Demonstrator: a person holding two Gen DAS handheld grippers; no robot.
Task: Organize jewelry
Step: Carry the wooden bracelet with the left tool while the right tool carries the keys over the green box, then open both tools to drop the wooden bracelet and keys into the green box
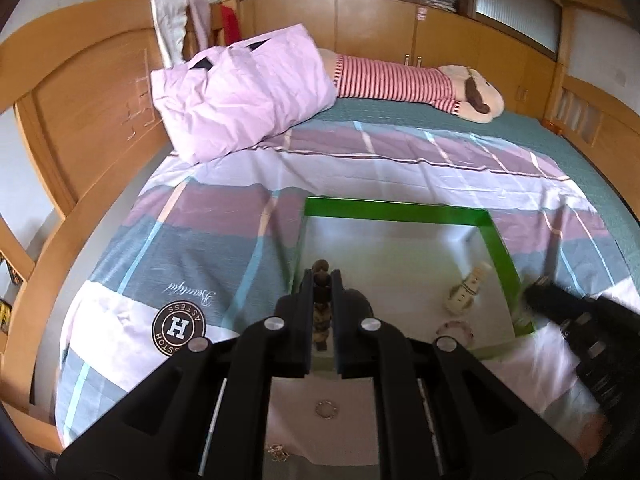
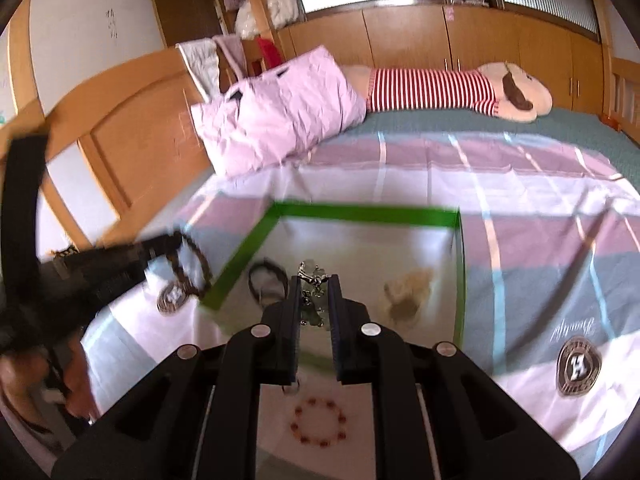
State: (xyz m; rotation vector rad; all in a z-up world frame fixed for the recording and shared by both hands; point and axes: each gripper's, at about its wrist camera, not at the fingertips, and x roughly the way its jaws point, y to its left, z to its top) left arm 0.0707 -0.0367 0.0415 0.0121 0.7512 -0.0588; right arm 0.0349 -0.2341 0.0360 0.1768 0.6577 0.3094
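Note:
My left gripper [image 1: 322, 280] is shut on a dark beaded bracelet [image 1: 323, 316] that hangs between its fingers, above the near left corner of the green-rimmed tray [image 1: 396, 213]. In the right wrist view the left gripper [image 2: 172, 242] shows blurred at the left, with the dark bracelet [image 2: 194, 268] dangling just outside the tray's rim [image 2: 360, 213]. My right gripper [image 2: 316, 282] is shut on a pale green and silver trinket [image 2: 314, 300] over the tray's near side. It appears as a blurred black shape [image 1: 538, 294] by the tray's right rim.
Inside the tray lie a small snowman figure [image 1: 468, 292], a pinkish bracelet [image 1: 456, 330] and a dark band [image 2: 268, 278]. On the striped bedsheet near me lie a red bead bracelet [image 2: 320, 426], a small silver ring [image 1: 326, 409] and a chain [image 1: 278, 452]. A pink pillow [image 1: 244, 92] and a plush toy [image 1: 440, 84] lie beyond.

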